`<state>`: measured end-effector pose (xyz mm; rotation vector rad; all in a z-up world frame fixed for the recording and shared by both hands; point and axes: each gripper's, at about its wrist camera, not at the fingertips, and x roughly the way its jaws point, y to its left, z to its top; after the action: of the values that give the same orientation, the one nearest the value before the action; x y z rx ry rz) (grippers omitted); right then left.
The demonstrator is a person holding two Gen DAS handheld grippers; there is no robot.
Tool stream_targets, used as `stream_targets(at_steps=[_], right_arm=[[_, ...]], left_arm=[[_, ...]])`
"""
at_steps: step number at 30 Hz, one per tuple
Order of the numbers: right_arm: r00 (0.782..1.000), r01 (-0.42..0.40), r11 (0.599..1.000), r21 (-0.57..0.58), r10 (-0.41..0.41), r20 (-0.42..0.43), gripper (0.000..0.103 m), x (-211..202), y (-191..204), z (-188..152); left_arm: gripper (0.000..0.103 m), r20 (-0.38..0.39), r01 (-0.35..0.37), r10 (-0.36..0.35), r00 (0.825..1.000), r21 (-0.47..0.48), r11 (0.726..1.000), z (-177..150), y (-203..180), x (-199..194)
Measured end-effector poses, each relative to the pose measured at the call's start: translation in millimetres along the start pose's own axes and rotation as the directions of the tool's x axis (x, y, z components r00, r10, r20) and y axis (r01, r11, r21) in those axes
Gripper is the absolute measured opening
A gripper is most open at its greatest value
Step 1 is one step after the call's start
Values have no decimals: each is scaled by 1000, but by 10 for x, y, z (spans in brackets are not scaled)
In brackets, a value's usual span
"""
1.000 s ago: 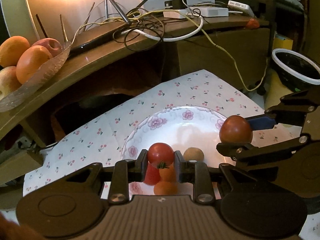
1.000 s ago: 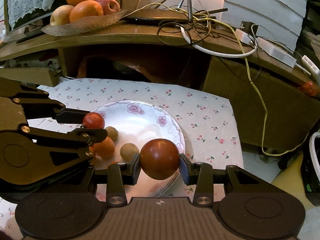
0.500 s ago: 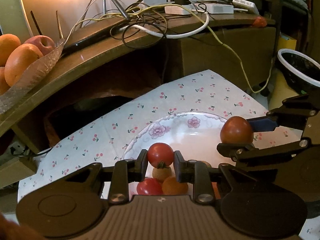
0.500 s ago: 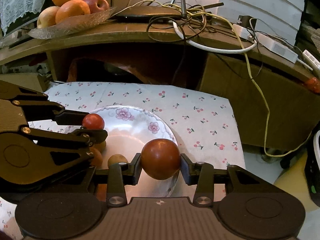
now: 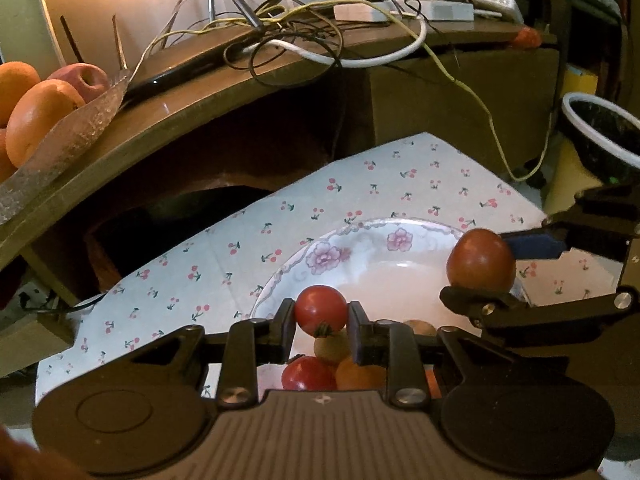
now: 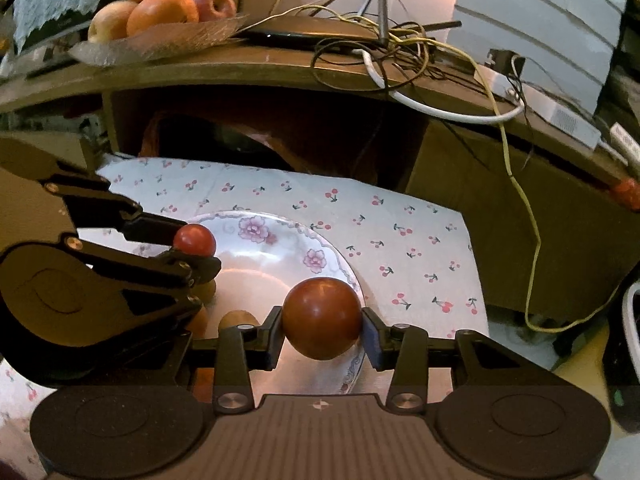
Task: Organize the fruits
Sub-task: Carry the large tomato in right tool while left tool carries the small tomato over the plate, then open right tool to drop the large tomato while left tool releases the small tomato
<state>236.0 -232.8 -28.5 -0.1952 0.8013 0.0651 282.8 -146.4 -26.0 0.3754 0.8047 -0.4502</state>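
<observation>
Two fruits are up in the air at once: left gripper (image 5: pixel 321 311) has its fingers pinching a small red tomato (image 5: pixel 321 309), right gripper (image 6: pixel 322 319) has its fingers clamped on a bigger dark red tomato (image 6: pixel 322 318). Both hang over the floral plate (image 6: pixel 280 240), which sits on the cherry-print cloth (image 6: pixel 400 232). My guess is that each is gripped across its widest part so it can't roll out, and held clear of the plate so it can travel elsewhere. Plate holds the leftovers: another red tomato (image 5: pixel 306 374), an orange fruit (image 5: pixel 358 374), a couple of small brownish ones (image 5: pixel 330 346). On the upper surface a glass dish (image 6: pixel 160 42) carries oranges and apples, probably the drop-off, though I can't confirm.
</observation>
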Motion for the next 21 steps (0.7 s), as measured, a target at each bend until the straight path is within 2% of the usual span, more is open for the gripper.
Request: stream_targets(at_steps=[21], right_arm=[[1000,-2,1000,17,2,15,46,-30,-37,-8]], left_arm=[[34,-8,3,-3,1000,-30,1000,25,33,6]])
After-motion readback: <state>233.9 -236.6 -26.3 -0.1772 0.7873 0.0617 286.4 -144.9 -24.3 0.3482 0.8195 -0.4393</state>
